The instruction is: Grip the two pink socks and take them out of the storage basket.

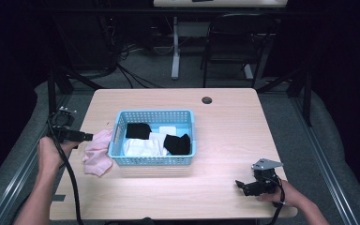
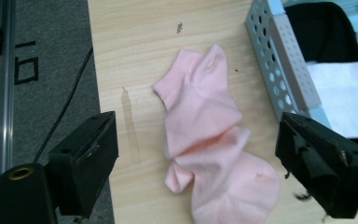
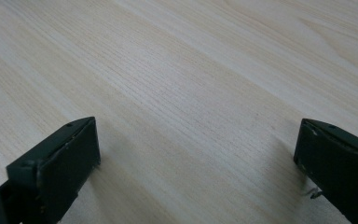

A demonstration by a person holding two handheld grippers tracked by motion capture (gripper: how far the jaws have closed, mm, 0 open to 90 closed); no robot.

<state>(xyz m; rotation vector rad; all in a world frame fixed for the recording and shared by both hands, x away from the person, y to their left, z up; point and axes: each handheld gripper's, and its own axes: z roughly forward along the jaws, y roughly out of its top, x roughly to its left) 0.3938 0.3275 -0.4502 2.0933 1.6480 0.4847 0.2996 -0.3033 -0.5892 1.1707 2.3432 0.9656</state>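
On the light wood table [image 1: 225,126] a blue perforated basket [image 1: 154,159] sits centre-left, holding black socks [image 1: 177,143] and white socks [image 1: 143,146]. A pink sock [image 1: 97,152] lies crumpled on the tabletop just beside the basket's 9 o'clock wall. The left gripper [image 2: 196,163] hovers over that sock, jaws spread wide (nothing between them but air). At 4 o'clock from the basket, the right gripper [image 1: 249,186] rests low over bare wood, jaws likewise released.
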